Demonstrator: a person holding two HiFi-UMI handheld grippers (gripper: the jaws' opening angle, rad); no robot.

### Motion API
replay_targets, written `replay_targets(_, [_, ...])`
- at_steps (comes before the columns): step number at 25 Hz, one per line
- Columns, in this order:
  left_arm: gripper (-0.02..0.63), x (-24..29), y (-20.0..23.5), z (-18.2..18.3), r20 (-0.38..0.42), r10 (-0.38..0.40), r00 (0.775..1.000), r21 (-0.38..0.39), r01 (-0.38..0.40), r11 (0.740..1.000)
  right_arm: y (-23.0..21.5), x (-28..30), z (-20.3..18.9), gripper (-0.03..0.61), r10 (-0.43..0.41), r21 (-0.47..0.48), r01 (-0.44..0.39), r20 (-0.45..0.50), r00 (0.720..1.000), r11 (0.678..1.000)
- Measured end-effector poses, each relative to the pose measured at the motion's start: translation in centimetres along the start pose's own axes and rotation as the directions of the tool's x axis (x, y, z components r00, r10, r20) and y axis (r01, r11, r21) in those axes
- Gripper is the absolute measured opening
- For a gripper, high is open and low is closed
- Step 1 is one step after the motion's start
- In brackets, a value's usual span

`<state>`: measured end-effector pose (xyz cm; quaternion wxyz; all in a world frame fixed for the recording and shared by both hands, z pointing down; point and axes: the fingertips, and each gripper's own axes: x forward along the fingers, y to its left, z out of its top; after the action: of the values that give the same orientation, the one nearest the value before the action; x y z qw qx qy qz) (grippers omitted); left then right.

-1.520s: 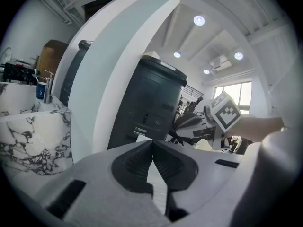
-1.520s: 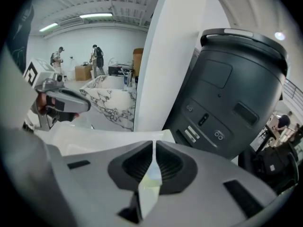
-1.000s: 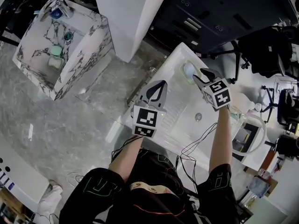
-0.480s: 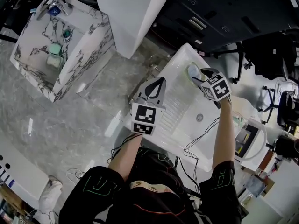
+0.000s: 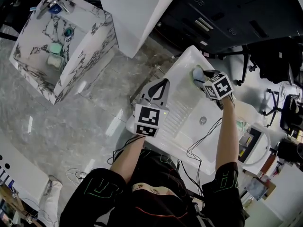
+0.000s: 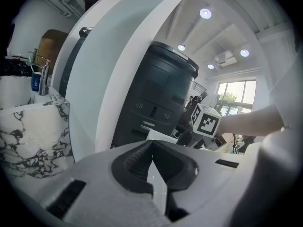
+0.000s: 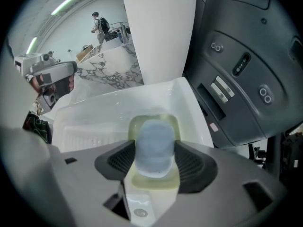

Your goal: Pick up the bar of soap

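The left gripper [image 5: 164,83] is hovering over the white sink's [image 5: 182,105] left edge, jaws together and empty, well apart from the bar of soap [image 7: 154,143]. The soap is lying in its yellowish dish [image 7: 154,182] at the sink's far corner, directly between the jaws of the right gripper [image 7: 155,161]. These have just been opening and are standing wide apart, straddling its short width, not yet pressing
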<state>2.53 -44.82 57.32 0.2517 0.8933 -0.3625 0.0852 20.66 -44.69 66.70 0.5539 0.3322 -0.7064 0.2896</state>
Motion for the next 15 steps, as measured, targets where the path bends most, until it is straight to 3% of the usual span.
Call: replay_targets(15, [0.008, -0.13, 0.33, -0.04, -0.001, 0.010, 1.000, -0.012, -0.010, 1.000, 0.01, 0.66, 0.28, 0.255, 0.005, -0.039, -0.007, -0.058, 0.998, 0.999])
